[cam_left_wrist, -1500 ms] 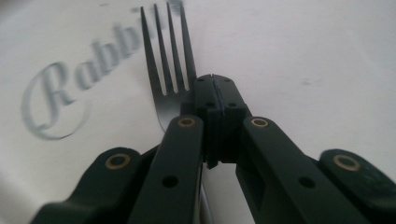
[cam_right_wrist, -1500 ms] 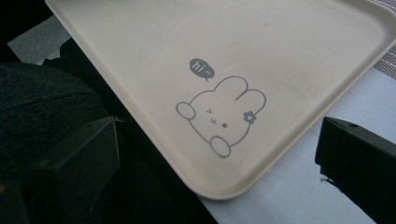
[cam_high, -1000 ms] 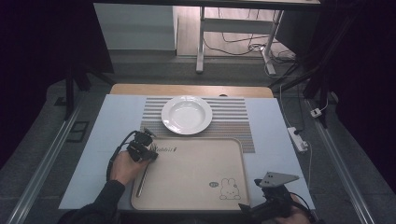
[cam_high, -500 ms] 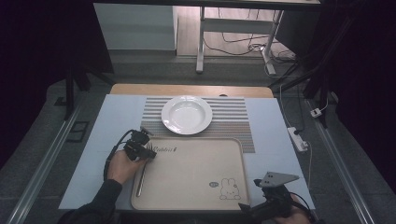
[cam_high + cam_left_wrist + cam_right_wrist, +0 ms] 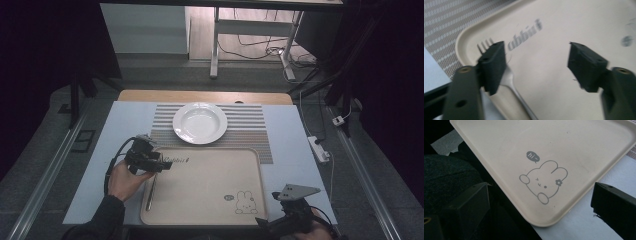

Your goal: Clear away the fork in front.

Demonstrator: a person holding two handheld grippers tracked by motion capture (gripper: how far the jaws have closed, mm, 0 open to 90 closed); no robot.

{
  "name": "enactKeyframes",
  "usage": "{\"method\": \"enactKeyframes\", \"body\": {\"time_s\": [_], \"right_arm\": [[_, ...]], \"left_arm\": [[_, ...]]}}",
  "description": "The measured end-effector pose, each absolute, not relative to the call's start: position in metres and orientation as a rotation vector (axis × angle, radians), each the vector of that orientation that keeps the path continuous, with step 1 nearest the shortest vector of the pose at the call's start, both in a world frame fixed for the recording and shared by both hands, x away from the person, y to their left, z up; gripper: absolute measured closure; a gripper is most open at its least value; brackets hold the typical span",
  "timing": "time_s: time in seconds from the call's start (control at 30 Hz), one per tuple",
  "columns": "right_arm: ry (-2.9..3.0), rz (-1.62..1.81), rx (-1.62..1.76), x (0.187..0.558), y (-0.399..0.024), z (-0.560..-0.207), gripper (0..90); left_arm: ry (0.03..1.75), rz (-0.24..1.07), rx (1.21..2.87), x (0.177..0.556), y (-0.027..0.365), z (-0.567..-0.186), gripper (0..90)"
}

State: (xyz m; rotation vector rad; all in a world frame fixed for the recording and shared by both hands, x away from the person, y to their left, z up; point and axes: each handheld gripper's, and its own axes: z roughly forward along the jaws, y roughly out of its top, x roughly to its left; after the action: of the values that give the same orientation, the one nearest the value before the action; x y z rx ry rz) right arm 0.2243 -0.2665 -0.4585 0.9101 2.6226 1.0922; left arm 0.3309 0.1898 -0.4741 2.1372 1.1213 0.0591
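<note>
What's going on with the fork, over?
Left tongs just opened, empty. Fork lies on tray. Right tongs open, idle. Nothing in the way.

A metal fork (image 5: pixel 150 191) lies flat along the left edge of the beige rabbit-print tray (image 5: pixel 210 210), at about nine o'clock on it. Its tines (image 5: pixel 484 45) point toward twelve o'clock, its slim handle toward six.

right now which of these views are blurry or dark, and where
High view: sharp on the tray, room around the table almost black. Left gripper view: soft all over, motion smear on the jaws and the fork. Right gripper view: rabbit print crisp, near jaws out of focus, lower left in deep shadow.
</note>
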Motion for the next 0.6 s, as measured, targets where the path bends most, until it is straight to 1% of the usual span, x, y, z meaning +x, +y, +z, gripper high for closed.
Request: {"method": "enactKeyframes", "body": {"time_s": [0.07,0.23,0.37,0.47,0.6], "right_arm": [[2.622,1.092,0.912,0.224,-0.267,-0.459,1.5],[2.620,1.089,0.912,0.224,-0.266,-0.458,1.5],[2.620,1.088,0.913,0.224,-0.266,-0.459,1.6],[2.618,1.090,0.910,0.225,-0.266,-0.459,1.6],[2.619,1.087,0.909,0.224,-0.266,-0.459,1.5]], "left_arm": [[1.098,0.064,2.106,0.323,0.193,-0.469,22.3],[1.086,0.057,2.113,0.308,0.200,-0.465,18.2],[1.058,0.048,2.112,0.297,0.203,-0.465,13.2],[1.038,0.055,2.097,0.286,0.207,-0.464,8.7],[1.024,0.055,2.064,0.271,0.215,-0.463,4.8]]}}
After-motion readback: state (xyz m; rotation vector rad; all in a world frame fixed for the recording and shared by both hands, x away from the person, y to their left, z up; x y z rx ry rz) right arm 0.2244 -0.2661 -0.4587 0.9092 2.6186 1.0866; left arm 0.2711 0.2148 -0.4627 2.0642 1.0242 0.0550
